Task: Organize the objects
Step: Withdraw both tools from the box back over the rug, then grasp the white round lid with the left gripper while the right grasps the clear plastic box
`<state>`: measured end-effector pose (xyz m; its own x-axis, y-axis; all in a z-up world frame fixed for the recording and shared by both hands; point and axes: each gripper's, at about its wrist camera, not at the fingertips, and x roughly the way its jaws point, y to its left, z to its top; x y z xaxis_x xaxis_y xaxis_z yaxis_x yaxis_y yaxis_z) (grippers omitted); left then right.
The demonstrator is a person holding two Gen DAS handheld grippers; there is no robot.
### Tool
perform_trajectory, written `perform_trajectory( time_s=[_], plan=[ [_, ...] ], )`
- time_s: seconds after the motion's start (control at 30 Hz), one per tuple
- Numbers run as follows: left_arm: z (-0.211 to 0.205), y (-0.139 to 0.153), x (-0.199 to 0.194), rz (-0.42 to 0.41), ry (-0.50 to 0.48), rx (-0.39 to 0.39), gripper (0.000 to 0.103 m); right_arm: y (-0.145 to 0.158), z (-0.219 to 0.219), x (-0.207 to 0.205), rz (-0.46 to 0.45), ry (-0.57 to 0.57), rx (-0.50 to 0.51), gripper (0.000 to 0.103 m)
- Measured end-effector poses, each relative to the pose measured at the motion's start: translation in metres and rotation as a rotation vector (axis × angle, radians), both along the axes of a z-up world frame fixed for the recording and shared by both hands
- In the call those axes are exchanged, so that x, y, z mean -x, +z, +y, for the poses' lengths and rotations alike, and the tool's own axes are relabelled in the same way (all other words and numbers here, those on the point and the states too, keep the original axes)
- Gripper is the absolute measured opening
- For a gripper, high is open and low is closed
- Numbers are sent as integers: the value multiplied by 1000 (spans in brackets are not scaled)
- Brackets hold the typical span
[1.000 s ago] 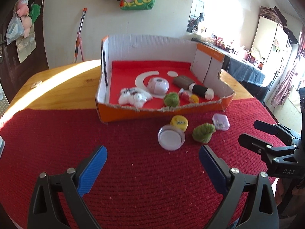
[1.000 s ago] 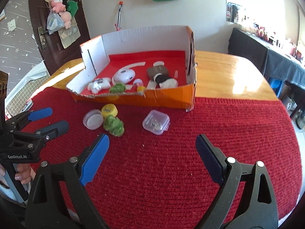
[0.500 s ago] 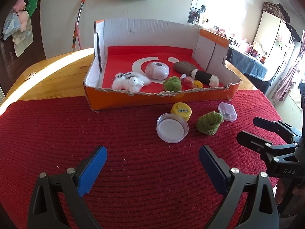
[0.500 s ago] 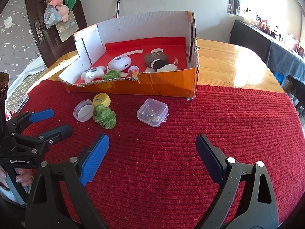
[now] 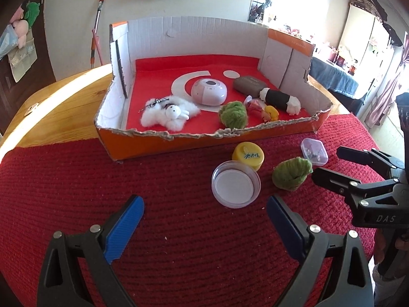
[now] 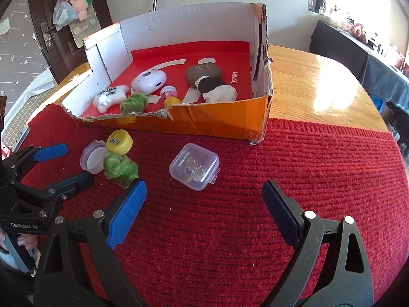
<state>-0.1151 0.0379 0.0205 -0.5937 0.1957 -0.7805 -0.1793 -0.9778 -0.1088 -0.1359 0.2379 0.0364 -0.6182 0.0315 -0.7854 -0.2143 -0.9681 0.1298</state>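
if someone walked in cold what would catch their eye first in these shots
First, the torn orange cardboard box at the far edge of the red knitted mat, already holding a white fluffy rabbit keychain, a pink-white oval gadget and a green yarn ball. Next, the loose cluster in front of it: yellow cap, clear round lid, another green yarn bundle and a small clear plastic case. Both grippers, left and right, hang open over the mat.
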Motion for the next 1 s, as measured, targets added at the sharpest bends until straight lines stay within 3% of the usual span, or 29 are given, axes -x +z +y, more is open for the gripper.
perform_trajectory(
  time_s=[0.57,0.83,1.0],
  plan=[
    [8,-2,8,16,-59,50,85,-4,2,22,-36,15,-53,92],
    [13,-2,8,24,-77,65,80,-4,-2,26,-34,28,-82,84],
    [16,-1,7,28,-96,61,70,-4,-4,25,-30,36,-87,76]
  ],
)
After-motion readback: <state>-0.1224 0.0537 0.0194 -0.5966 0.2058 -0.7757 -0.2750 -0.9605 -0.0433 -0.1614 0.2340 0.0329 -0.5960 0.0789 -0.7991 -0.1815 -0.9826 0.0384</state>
